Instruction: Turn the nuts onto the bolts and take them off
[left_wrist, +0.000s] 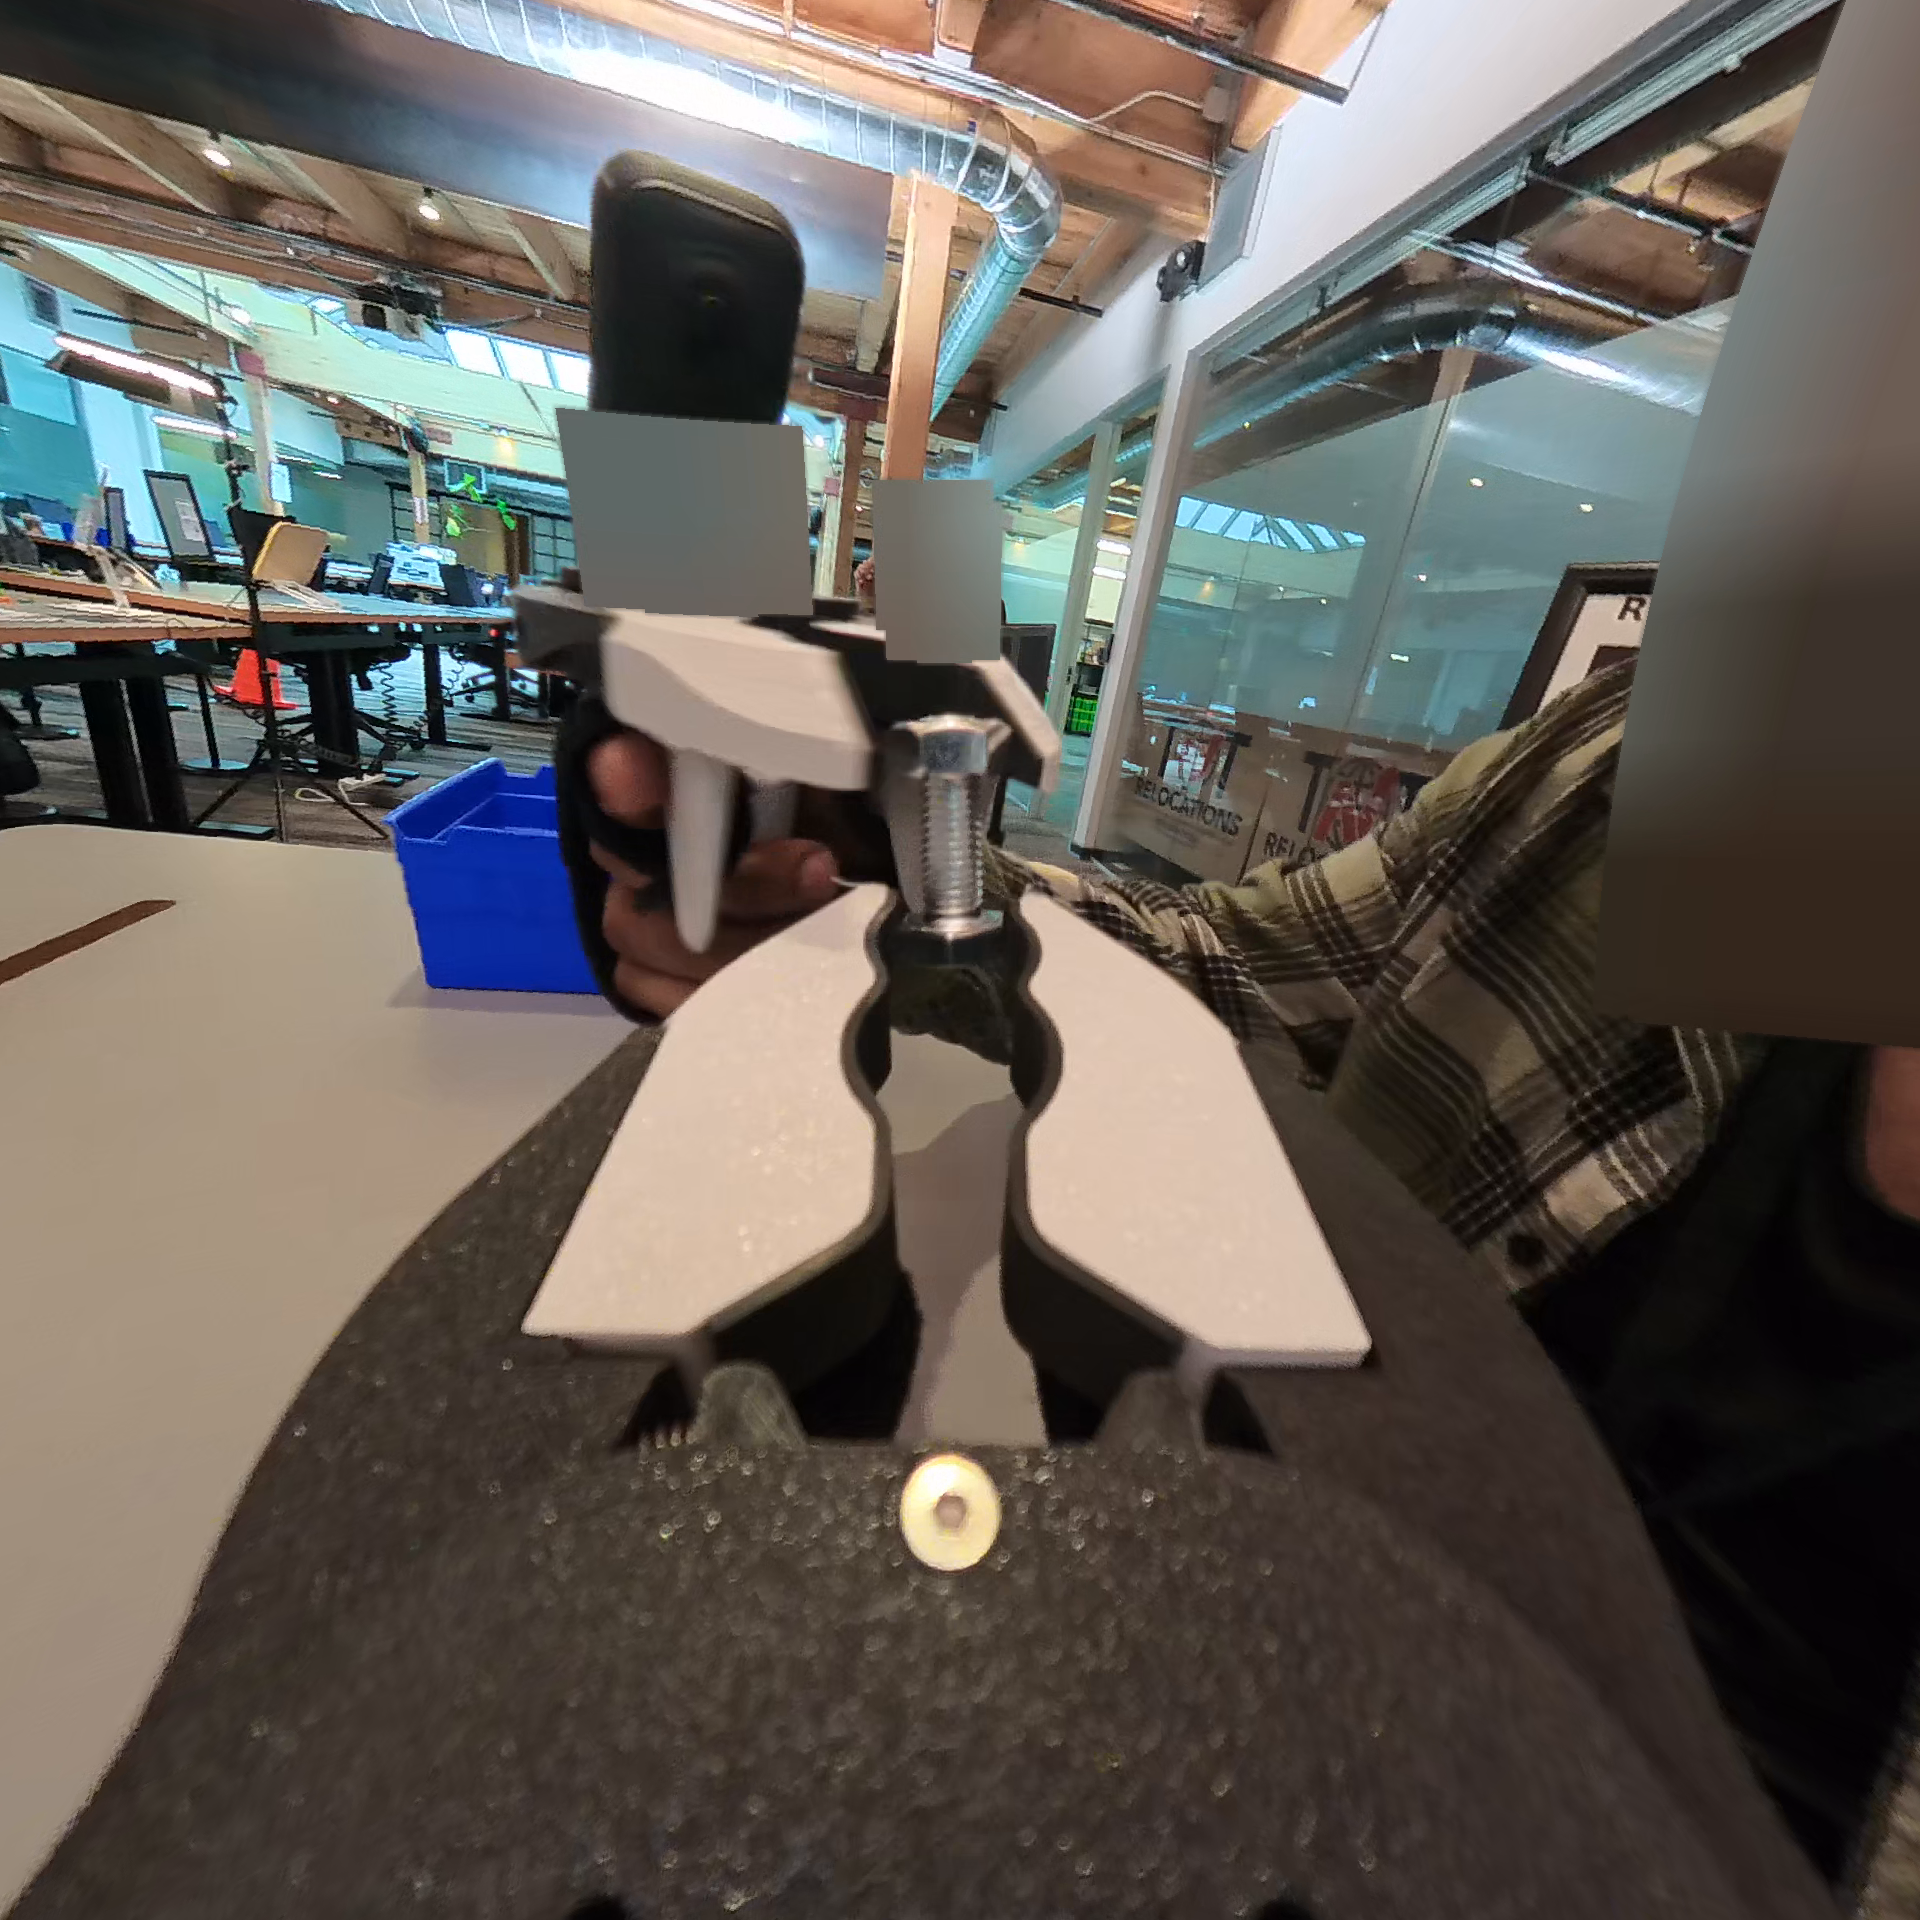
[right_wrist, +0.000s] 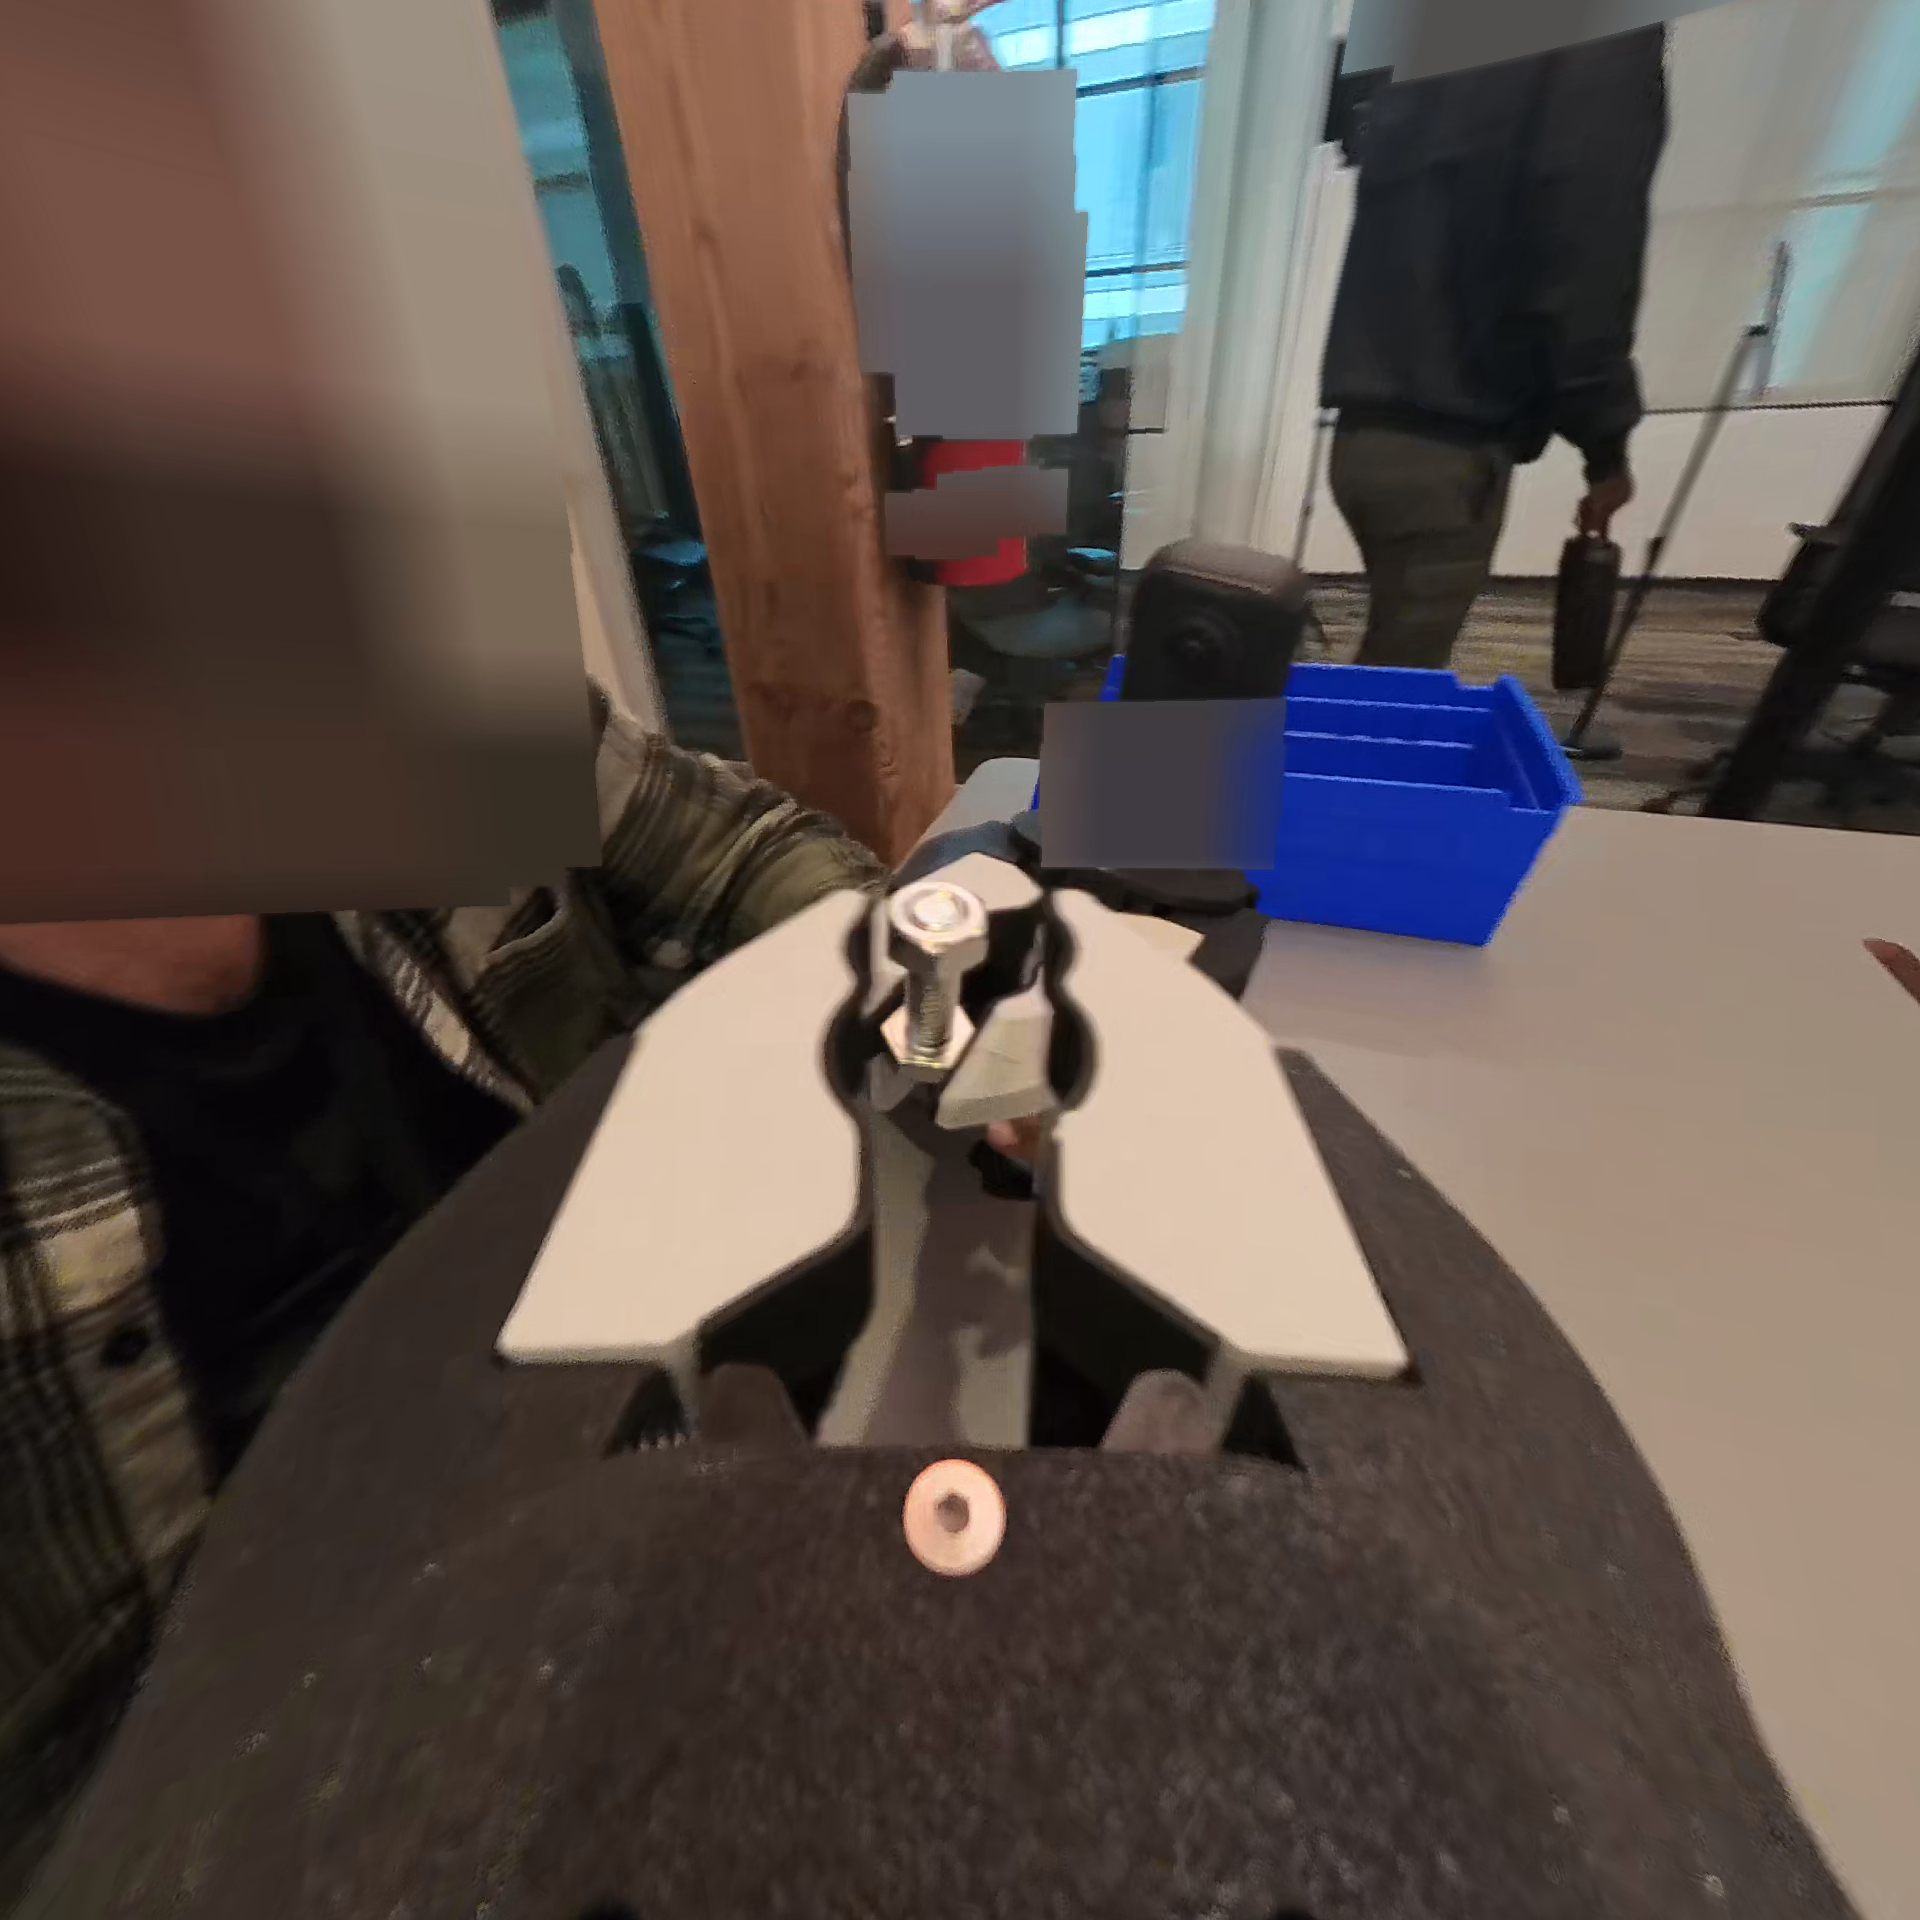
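Bright overhead light; wide-angle edge distortion, right view blurred.

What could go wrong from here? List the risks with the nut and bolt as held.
1. The nut sits near the very end of the bolt; few threads seem engaged, so it could drop off.
2. The left gripper pinches the nut only at its fingertips, so it may slip.
3. The right gripper holds just the bolt head; twisting could tilt the bolt and cross-thread.

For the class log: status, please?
Right gripper clamps silver hex bolt head. Left gripper clamps silver hex nut at thread's end. Nothing obstructing.
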